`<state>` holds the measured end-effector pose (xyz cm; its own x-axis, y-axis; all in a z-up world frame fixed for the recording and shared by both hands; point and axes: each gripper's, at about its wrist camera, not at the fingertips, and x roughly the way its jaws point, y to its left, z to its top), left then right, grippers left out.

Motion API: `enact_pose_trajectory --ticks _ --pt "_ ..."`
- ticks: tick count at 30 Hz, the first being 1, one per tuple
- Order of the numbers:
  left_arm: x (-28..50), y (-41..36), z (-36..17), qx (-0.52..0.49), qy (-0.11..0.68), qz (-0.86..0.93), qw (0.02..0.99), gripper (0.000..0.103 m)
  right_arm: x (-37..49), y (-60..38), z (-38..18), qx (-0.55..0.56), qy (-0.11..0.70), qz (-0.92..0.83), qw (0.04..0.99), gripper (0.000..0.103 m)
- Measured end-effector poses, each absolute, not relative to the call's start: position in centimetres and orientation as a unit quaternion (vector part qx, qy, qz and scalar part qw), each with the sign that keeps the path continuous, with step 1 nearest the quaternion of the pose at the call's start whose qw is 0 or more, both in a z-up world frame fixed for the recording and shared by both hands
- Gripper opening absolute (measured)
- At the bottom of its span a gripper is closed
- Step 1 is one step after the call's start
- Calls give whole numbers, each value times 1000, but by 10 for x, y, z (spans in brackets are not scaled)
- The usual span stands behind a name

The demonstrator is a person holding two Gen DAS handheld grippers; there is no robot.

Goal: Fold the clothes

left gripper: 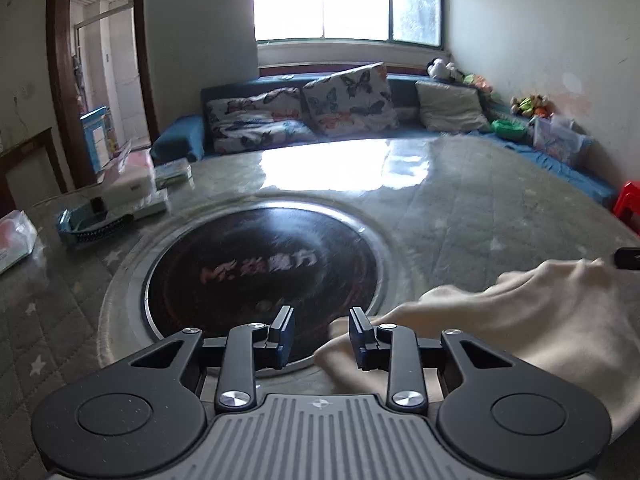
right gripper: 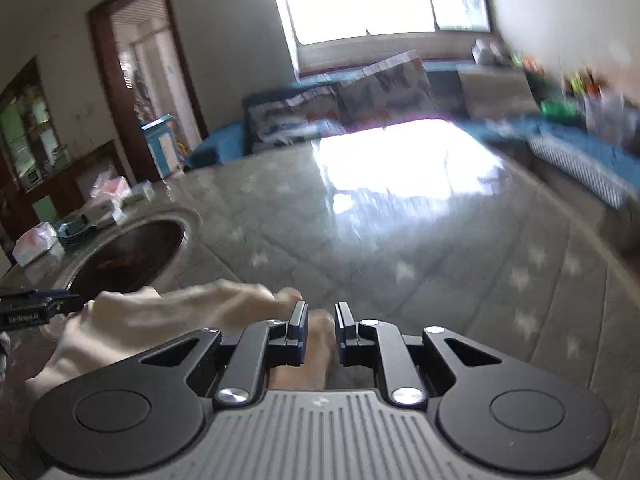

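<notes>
Fingers (left gripper: 285, 322) on your left gripper (left gripper: 322, 332) gape empty, cream garment (left gripper: 500, 320) beside the right one; your right gripper (right gripper: 322, 330) straddles cloth, not pinched.

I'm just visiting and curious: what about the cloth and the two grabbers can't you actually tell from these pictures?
- What garment the cream fabric is: the left wrist view cuts it off at the right edge, and the left gripper body covers its near part.
- Whether the right gripper pinches the cloth: fabric sits between its fingers, but motion blur hides contact.
- The red lettering on the round black hotplate: blurred.
</notes>
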<state>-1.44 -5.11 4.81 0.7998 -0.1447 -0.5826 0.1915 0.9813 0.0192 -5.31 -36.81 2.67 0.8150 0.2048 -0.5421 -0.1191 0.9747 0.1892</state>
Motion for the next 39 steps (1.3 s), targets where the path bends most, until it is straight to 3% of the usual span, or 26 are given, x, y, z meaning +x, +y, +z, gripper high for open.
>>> enact_pose_trajectory --ticks 3,10,19,23,26,39 --pt "-13 -64 48 43 303 -112 945 32 -45 -347 31 47 286 121 949 21" --pt "-3 -94 39 62 312 -159 935 32 -19 -304 16 18 301 170 938 22" --pt "15 -91 24 45 336 -149 929 34 -27 -325 5 13 301 139 943 25" --pt "-4 -94 31 59 312 -159 935 32 -45 -319 17 -16 287 154 945 26" --pt "-23 -100 37 77 288 -174 938 32 -57 -303 21 -36 280 190 940 34" --pt "-77 -94 25 110 273 -187 937 33 -74 -254 8 -95 289 267 914 36"
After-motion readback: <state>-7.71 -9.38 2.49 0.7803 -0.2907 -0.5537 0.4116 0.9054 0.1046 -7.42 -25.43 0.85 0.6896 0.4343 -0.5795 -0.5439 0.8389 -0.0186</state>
